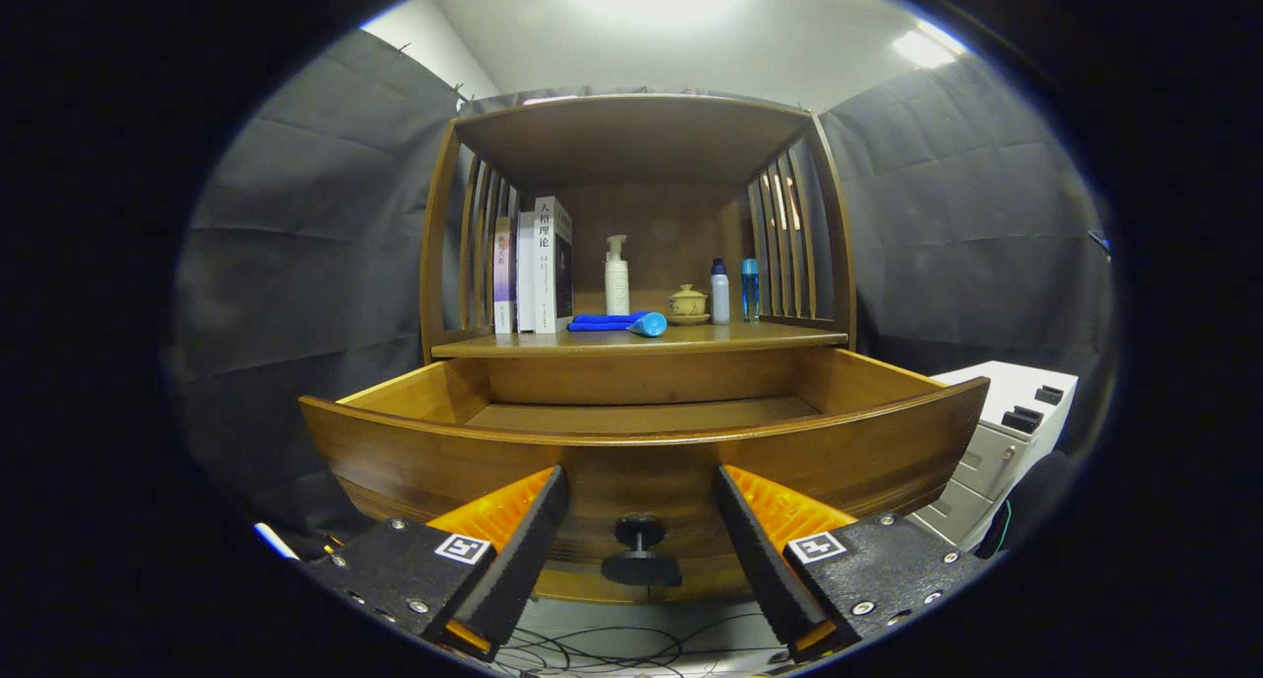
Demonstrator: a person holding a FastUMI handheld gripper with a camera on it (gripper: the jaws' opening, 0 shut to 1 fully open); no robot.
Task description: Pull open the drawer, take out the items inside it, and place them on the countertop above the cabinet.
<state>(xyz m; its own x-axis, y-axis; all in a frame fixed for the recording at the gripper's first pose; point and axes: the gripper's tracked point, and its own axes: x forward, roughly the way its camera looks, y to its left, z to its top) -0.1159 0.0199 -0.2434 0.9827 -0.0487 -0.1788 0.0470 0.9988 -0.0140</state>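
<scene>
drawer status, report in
Gripper open, fingers either side of the knob, not touching. Drawer pulled open, visible floor bare. Nothing in the way.

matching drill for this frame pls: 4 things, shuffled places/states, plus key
Things:
1. drawer
2. knob
3. books
4. blue cloth

Places/states:
A. upright at the countertop's left end
B. pulled out, visible floor bare
C. flat on the countertop, in front of the pump bottle
D. between the open tongs, untouched by either finger

Pairs: 1-B, 2-D, 3-A, 4-C
</scene>
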